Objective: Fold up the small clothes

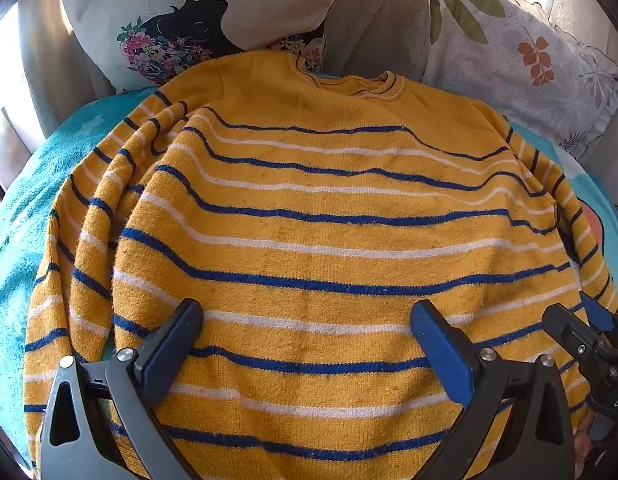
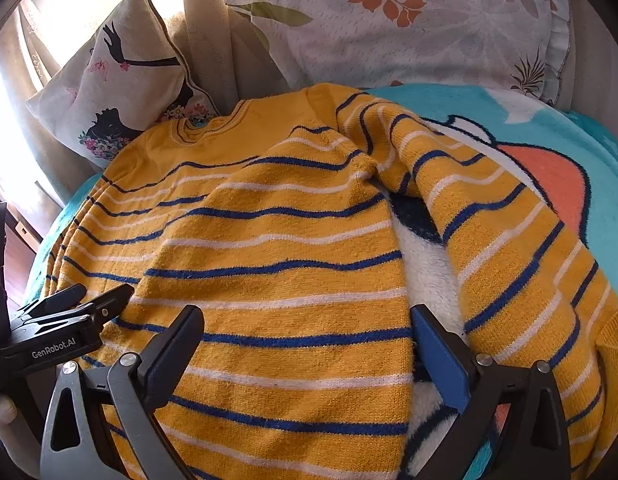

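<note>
Knitwear like this yellow jumper with blue and white stripes (image 1: 309,240) is soft, light and floppy. Your left gripper (image 1: 307,320) and right gripper (image 2: 309,326) hover with jaws spread, holding nothing; pinch the loose right sleeve (image 2: 521,256) near its cuff.

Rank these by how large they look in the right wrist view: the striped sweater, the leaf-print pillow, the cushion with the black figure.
1. Striped sweater
2. Leaf-print pillow
3. Cushion with the black figure

The sweater lies nearest the camera, which exaggerates it.
</note>
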A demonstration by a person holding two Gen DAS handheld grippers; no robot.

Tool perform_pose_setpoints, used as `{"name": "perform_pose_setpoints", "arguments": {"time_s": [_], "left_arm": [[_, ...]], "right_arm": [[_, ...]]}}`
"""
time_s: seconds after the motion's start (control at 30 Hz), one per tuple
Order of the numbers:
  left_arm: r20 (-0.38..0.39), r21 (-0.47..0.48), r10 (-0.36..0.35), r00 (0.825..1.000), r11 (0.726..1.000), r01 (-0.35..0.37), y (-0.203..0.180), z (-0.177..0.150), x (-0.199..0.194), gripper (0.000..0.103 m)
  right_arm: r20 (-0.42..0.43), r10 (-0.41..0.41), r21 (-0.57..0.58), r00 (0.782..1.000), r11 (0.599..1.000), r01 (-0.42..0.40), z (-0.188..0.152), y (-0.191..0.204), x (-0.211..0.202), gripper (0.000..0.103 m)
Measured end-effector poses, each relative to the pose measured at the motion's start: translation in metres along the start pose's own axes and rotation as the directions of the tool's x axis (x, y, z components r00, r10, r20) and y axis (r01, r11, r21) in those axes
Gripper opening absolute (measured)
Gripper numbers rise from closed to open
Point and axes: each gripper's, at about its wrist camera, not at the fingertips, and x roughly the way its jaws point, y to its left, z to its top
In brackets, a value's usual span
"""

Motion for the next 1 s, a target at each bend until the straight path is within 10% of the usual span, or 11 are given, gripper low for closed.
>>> {"name": "perform_pose_setpoints", "arguments": {"time_s": [0.43,0.63,0.93,1.0], "left_arm": [[0.113,0.008,-0.051,0.992,0.999,0.05,0.039,0.048,-0.074,0.103],[0.105,0.054,-0.037,0.994,0.998,0.032,0.051,0.079,-0.072,0.103],[0.096,0.137,-0.035,0.995,0.99,0.021,0.05,0.099,-0.072,0.103],[0.105,0.156,-0.026,0.994,0.988,0.01,0.05,0.1,-0.074,0.103]], "right_arm": [[-0.002,0.202,-0.117,0.979,0.973,-0.201,0.002,0.052,-0.04,0.092],[-0.156,0.442,-0.285,0.883,0.836,-0.468,-0.024,0.147,-0.043,0.087],[-0.275,0.416,-0.534,0.867,0.684,-0.498,-0.083,0.247,-0.018,0.073],[-0.274,0.382,-0.547,0.882,0.693,-0.47,-0.089,0.254,-0.011,0.051]]}}
